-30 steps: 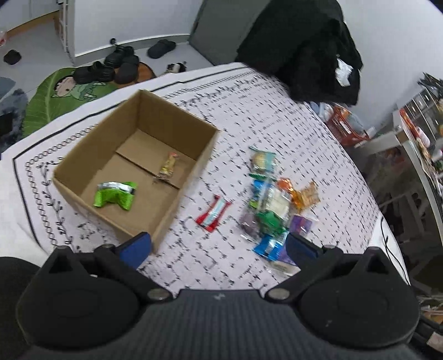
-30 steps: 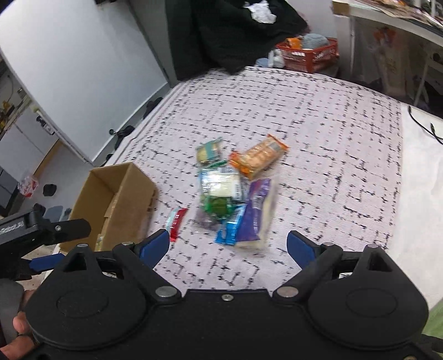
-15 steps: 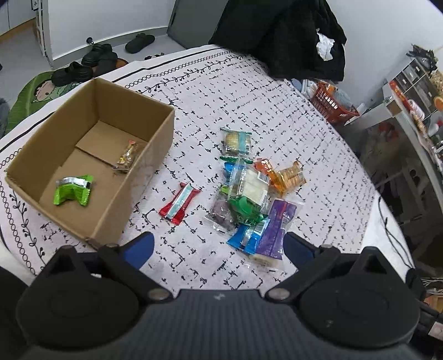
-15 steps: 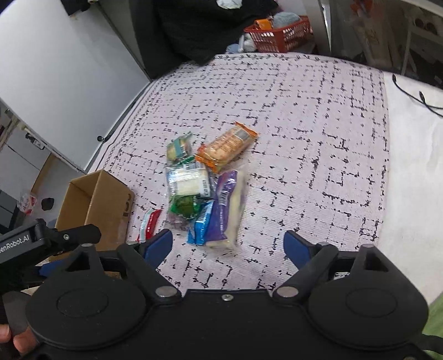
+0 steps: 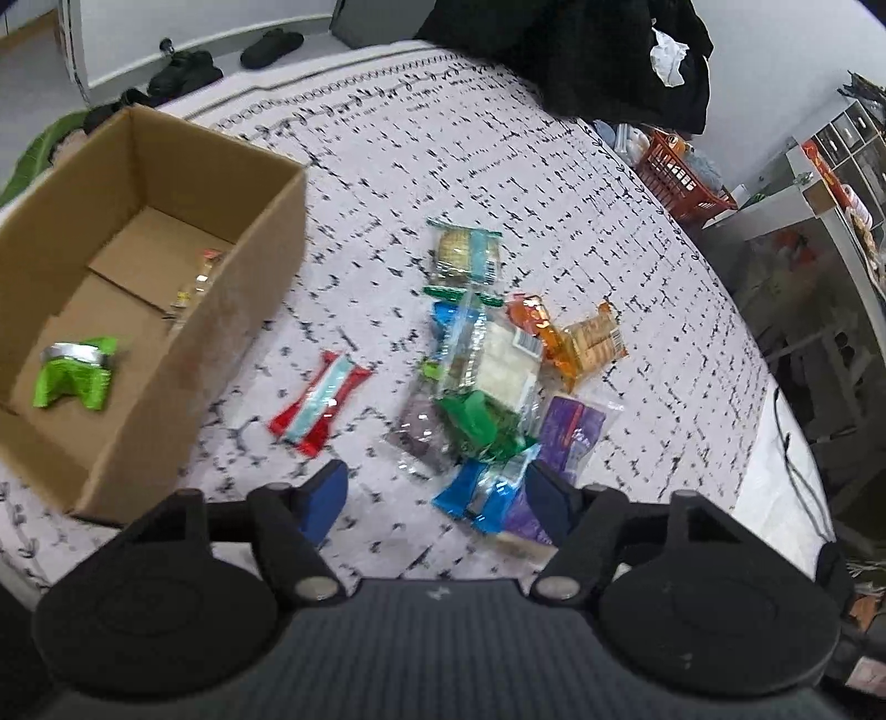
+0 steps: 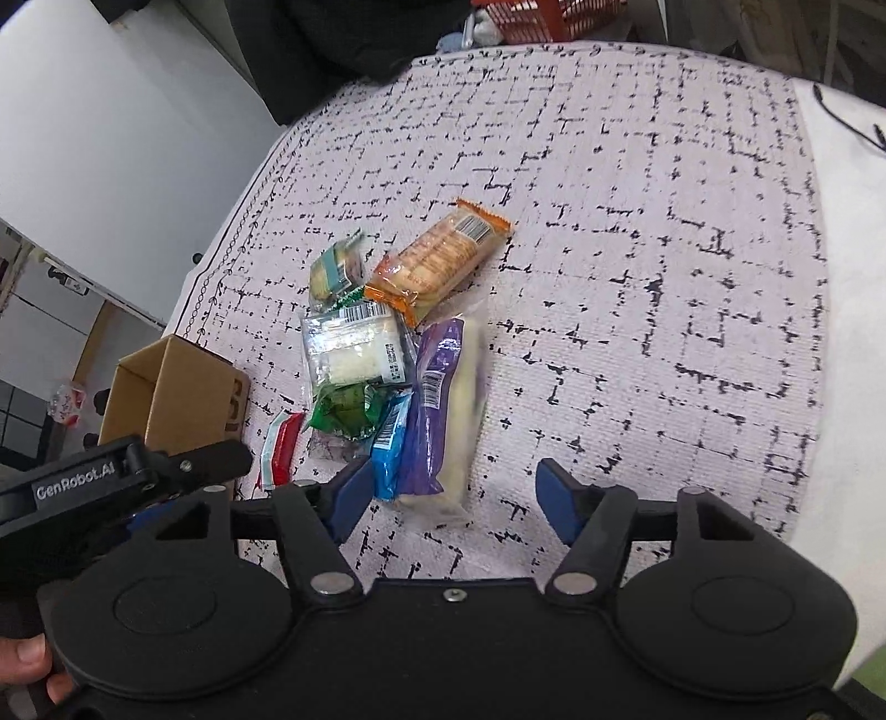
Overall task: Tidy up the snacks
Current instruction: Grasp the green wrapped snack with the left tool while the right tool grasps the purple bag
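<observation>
Patterned bedspread [image 5: 554, 183], with cardboard box [image 5: 166, 288] near its left edge and snack pile [image 5: 487, 376] in the middle. Seemingly reaching for next packets; needed descent, then closing. Left gripper [image 5: 434, 493] and right gripper [image 6: 448, 493] half open, just narrowing, holding nothing.

Home, looks like a bedroom. Patterned bedspread [image 5: 498, 166] as work surface, shoes [image 5: 221, 58] on the floor far left, dark clothes [image 5: 581, 50] heaped at the far end, red basket [image 5: 681, 177] and shelf unit [image 5: 847, 144] far right.
</observation>
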